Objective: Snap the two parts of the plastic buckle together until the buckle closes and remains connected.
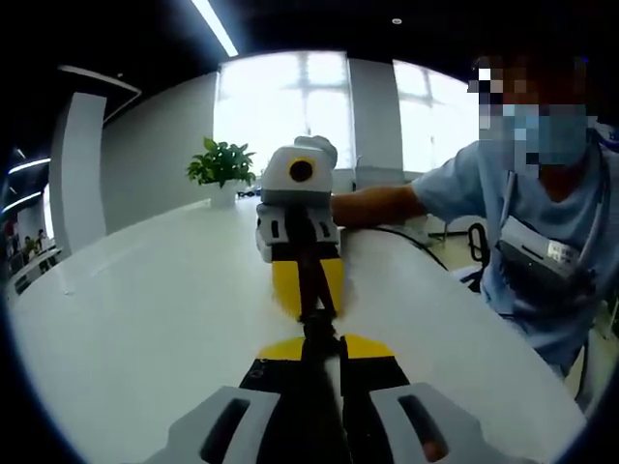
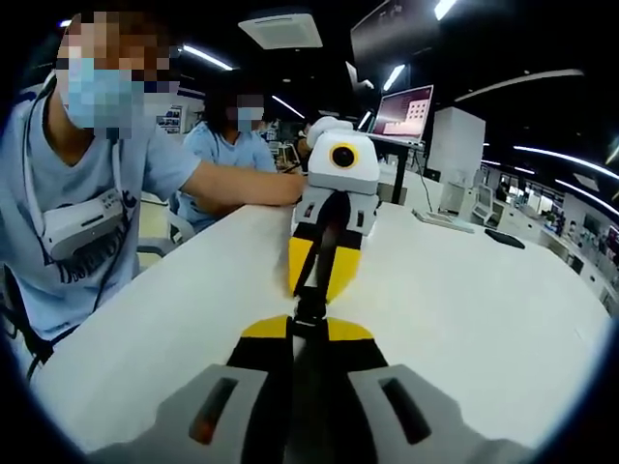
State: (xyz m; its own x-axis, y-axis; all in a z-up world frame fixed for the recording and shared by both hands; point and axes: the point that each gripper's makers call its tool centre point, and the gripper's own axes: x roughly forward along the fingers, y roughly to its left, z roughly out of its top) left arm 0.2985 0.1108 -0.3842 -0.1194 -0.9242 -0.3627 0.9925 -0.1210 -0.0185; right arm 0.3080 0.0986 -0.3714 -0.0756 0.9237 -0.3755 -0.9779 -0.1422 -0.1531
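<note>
Above a white table (image 1: 145, 319), my two grippers meet tip to tip. In the left gripper view, my left gripper (image 1: 319, 341) rises from the bottom, its yellow-tipped jaws shut on a black buckle part with its strap. The right gripper (image 1: 308, 307) faces it, shut on the other black part. The buckle (image 1: 317, 325) sits in the small gap between both sets of tips; whether its halves are latched is unclear. In the right gripper view, my right gripper (image 2: 308, 326) holds the buckle (image 2: 309, 307) against the left gripper (image 2: 315, 293).
A person in a blue shirt (image 1: 542, 213) stands at the table's edge, arms reaching to the grippers. A potted plant (image 1: 222, 164) stands at the far end. A laptop (image 2: 401, 111), a keyboard (image 2: 440, 220) and a second seated person (image 2: 232, 145) lie beyond.
</note>
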